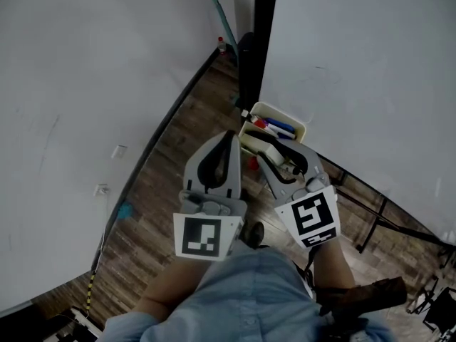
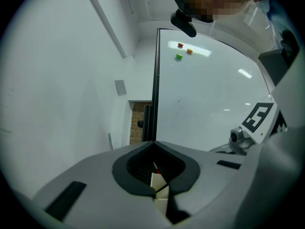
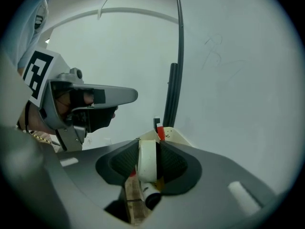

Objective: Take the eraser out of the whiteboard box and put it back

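Note:
A cream box (image 1: 298,128) hangs at the bottom edge of the whiteboard (image 1: 356,63), with a red marker (image 1: 258,122) and a blue marker (image 1: 282,128) in it. The white eraser (image 1: 274,148) stands on edge inside. My right gripper (image 1: 283,155) reaches down into the box. In the right gripper view its pads sit against both sides of the eraser (image 3: 147,159), so it is shut on it. My left gripper (image 1: 229,140) hovers just left of the box, shut and holding nothing; in its own view the jaw tips (image 2: 159,192) meet.
The whiteboard's black post (image 1: 260,34) rises right behind the box. Wooden floor (image 1: 178,162) lies below, with a white wall (image 1: 85,84) on the left. The stand's dark legs (image 1: 374,223) spread at the right. A white marker with a black cap (image 3: 151,194) lies under the eraser.

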`<state>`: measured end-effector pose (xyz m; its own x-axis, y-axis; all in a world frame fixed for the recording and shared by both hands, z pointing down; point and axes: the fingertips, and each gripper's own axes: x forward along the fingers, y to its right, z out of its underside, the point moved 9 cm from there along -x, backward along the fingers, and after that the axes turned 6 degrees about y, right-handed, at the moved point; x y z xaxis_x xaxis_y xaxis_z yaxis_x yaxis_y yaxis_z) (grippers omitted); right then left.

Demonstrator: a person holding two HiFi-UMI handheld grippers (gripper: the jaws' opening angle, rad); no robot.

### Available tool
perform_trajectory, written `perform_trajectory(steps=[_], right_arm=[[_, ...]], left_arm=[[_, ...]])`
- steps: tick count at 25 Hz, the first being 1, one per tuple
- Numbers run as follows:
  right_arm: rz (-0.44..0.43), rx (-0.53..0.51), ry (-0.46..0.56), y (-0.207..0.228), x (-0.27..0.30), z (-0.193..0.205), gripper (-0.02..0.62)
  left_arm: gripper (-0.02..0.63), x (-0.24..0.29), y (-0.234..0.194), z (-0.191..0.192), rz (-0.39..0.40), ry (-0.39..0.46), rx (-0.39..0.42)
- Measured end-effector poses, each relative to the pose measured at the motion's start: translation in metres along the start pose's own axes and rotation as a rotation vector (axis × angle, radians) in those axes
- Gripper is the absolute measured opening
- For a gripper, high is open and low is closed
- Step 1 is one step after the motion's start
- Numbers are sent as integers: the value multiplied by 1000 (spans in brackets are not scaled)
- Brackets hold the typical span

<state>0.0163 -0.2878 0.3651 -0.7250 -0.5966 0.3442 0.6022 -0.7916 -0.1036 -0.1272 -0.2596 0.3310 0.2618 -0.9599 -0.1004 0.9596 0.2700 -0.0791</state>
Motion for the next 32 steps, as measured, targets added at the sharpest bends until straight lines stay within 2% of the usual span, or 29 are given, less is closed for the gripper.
perform_trajectory(steps=[8,21,32], right_arm=[[26,23,65,-1,-11,-13,127],[87,-26,279,-7,-66,-57,126],[108,-54,341,-21,-111,-68,126]], left_arm=[[3,-11,3,-11,0,18,25],[3,-44,28,-49,-8,106,92],[3,-73,55,-67,-18,168,131]])
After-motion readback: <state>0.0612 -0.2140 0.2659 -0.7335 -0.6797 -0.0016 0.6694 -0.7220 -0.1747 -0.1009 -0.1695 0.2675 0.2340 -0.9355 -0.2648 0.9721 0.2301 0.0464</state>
